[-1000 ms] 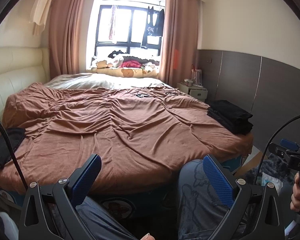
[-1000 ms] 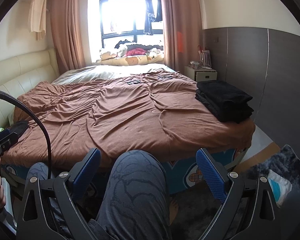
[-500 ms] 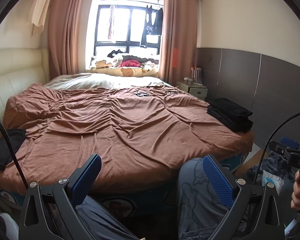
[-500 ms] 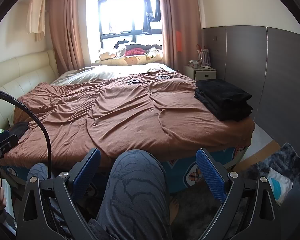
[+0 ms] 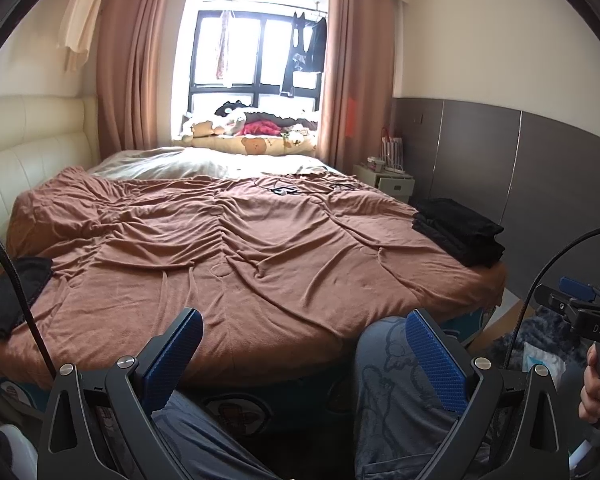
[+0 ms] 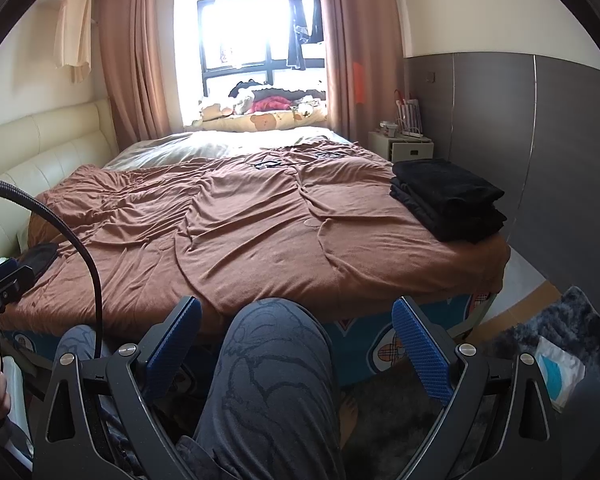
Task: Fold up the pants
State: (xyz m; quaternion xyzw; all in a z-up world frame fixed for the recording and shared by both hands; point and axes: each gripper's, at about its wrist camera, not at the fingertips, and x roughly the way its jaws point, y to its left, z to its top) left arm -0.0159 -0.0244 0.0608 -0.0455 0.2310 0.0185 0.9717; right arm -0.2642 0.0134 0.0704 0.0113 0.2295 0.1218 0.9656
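A stack of folded black pants (image 5: 458, 230) lies at the right edge of the bed; it also shows in the right wrist view (image 6: 448, 198). A loose black garment (image 5: 13, 298) lies at the bed's left edge, and is small in the right wrist view (image 6: 39, 256). My left gripper (image 5: 304, 330) is open and empty, held low before the bed's near edge. My right gripper (image 6: 295, 318) is open and empty, above the person's knee (image 6: 275, 344).
The brown bedspread (image 5: 239, 248) covers the bed. A nightstand (image 6: 406, 146) stands at the far right by the grey wall panel. A dark rug (image 6: 572, 328) with a white packet (image 6: 558, 368) lies on the floor at right. Stuffed toys line the window sill (image 5: 251, 136).
Both grippers have risen slightly, so the bed sits a little lower in view. Both stay open and empty.
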